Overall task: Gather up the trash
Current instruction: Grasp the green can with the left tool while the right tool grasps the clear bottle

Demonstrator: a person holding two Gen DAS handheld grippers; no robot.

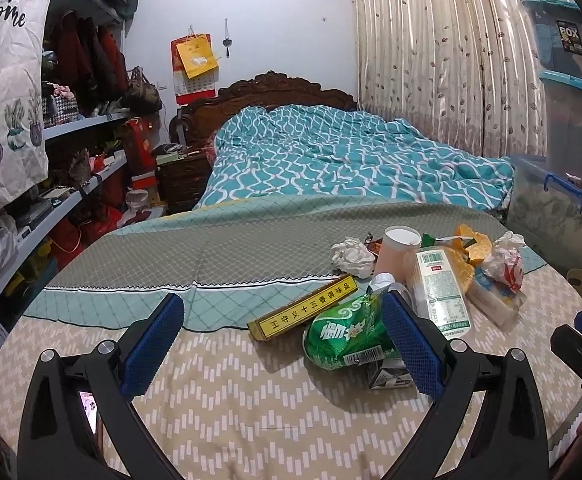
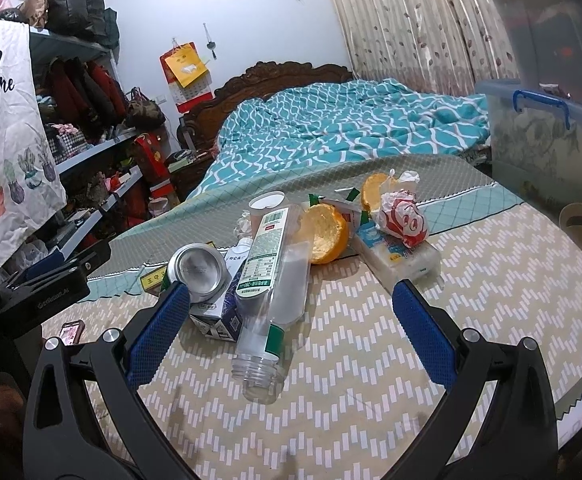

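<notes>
A pile of trash lies on the patterned bed cover. In the left wrist view I see a crushed green can (image 1: 345, 334), a yellow box (image 1: 303, 308), a clear plastic bottle (image 1: 439, 288), a paper cup (image 1: 397, 250), crumpled paper (image 1: 351, 256) and orange peel (image 1: 471, 246). My left gripper (image 1: 283, 344) is open and empty, its right finger beside the can. In the right wrist view the bottle (image 2: 273, 280) lies between the fingers of my open, empty right gripper (image 2: 291, 324), next to the can (image 2: 199, 266), a small carton (image 2: 219, 316), orange peel (image 2: 327, 236) and a crumpled wrapper (image 2: 403, 216).
A bed with a teal quilt (image 1: 343, 160) lies behind the pile. Cluttered shelves (image 1: 75, 168) stand at the left. Stacked plastic storage bins (image 1: 563, 200) stand at the right by the curtain (image 1: 451, 60). A tissue pack (image 2: 399, 256) lies under the wrapper.
</notes>
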